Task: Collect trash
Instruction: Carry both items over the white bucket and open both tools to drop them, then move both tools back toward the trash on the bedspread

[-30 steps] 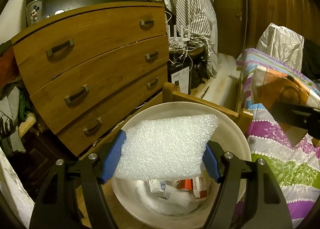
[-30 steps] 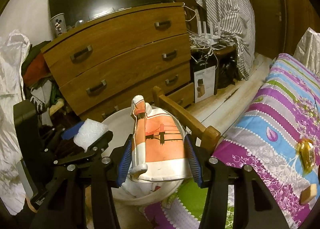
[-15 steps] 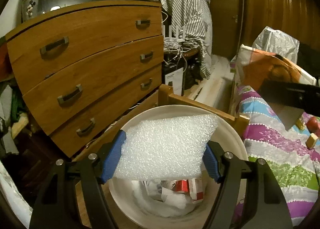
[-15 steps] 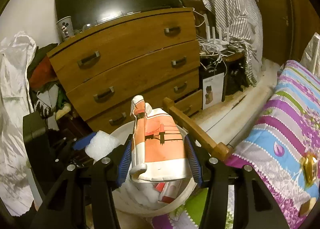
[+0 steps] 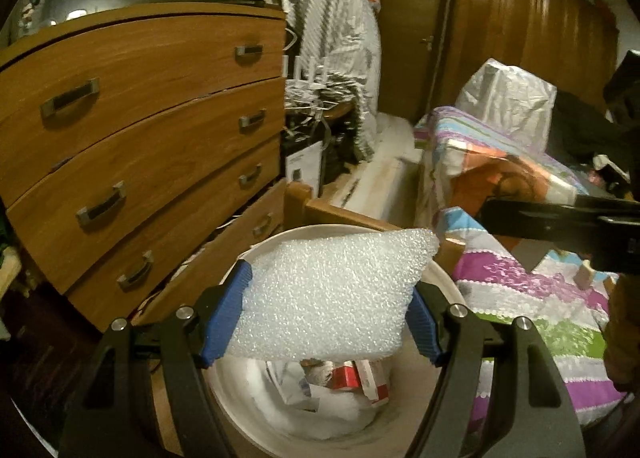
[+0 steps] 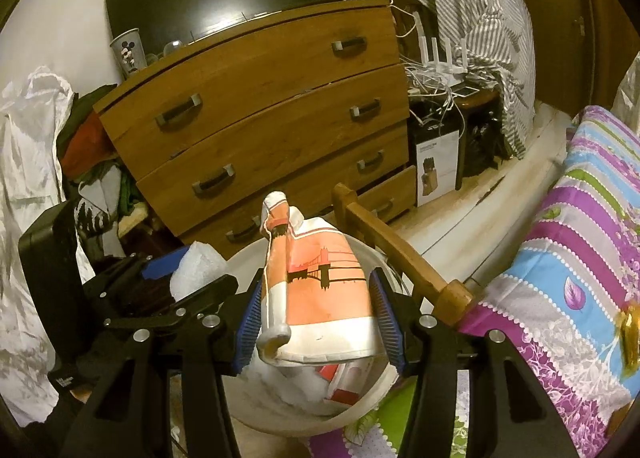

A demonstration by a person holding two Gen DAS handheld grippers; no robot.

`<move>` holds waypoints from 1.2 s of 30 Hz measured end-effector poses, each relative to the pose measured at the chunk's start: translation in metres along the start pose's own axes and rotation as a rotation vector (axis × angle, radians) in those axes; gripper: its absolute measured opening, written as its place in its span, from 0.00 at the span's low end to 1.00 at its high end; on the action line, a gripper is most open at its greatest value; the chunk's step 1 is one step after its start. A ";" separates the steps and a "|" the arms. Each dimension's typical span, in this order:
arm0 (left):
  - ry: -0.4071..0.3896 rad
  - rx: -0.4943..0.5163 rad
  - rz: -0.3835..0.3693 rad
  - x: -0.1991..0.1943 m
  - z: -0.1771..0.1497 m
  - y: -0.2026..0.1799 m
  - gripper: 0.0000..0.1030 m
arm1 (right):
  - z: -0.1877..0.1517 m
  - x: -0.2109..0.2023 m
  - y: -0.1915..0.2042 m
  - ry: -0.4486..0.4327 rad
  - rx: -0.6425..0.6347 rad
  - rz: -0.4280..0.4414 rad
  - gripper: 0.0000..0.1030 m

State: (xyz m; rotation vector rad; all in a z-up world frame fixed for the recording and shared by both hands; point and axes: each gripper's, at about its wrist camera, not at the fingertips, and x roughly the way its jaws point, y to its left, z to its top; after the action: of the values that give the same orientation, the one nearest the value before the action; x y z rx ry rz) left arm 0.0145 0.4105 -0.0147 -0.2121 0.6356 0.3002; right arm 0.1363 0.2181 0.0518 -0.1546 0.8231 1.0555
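Observation:
My left gripper (image 5: pixel 326 314) is shut on a white foam sheet (image 5: pixel 332 294) and holds it right over a round white bin (image 5: pixel 236 390) that holds paper and red-and-white packaging (image 5: pixel 352 376). My right gripper (image 6: pixel 318 318) is shut on a crumpled orange-and-white paper cup (image 6: pixel 320 294) with a bridge print, also above the bin (image 6: pixel 360 406). In the right wrist view the left gripper (image 6: pixel 176 286) with the foam sheet (image 6: pixel 196 268) sits just to the left. The cup (image 5: pixel 500 182) shows at the right of the left wrist view.
A wooden chest of drawers (image 6: pixel 260 118) stands behind the bin. A wooden bed frame post (image 6: pixel 400 258) and a striped bedspread (image 6: pixel 580 258) lie to the right, with small items (image 6: pixel 630 328) on it. Clothes (image 6: pixel 32 178) pile at the left.
Both grippers have moved slightly closer over the bin, keeping hold of the foam sheet and the cup. The bin's contents show more in both views.

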 end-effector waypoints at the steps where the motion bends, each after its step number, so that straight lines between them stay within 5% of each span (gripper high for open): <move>1: 0.007 0.003 -0.007 0.002 0.000 0.002 0.77 | 0.001 0.002 0.000 0.006 0.002 0.004 0.54; 4: 0.031 -0.039 0.023 0.012 -0.004 0.013 0.89 | 0.001 0.004 -0.002 0.009 0.012 0.010 0.71; 19: 0.028 -0.090 0.073 0.003 -0.013 0.022 0.89 | -0.013 0.000 -0.016 -0.007 0.040 -0.006 0.71; 29: -0.097 -0.097 0.171 -0.029 -0.020 -0.026 0.92 | -0.074 -0.075 -0.035 -0.264 0.045 -0.328 0.71; 36: -0.162 -0.072 0.139 -0.047 -0.030 -0.093 0.94 | -0.133 -0.131 -0.059 -0.395 0.019 -0.561 0.74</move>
State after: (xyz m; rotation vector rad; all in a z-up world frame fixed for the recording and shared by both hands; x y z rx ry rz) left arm -0.0060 0.3049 0.0001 -0.2104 0.4802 0.4698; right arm 0.0840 0.0303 0.0304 -0.1434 0.3916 0.5206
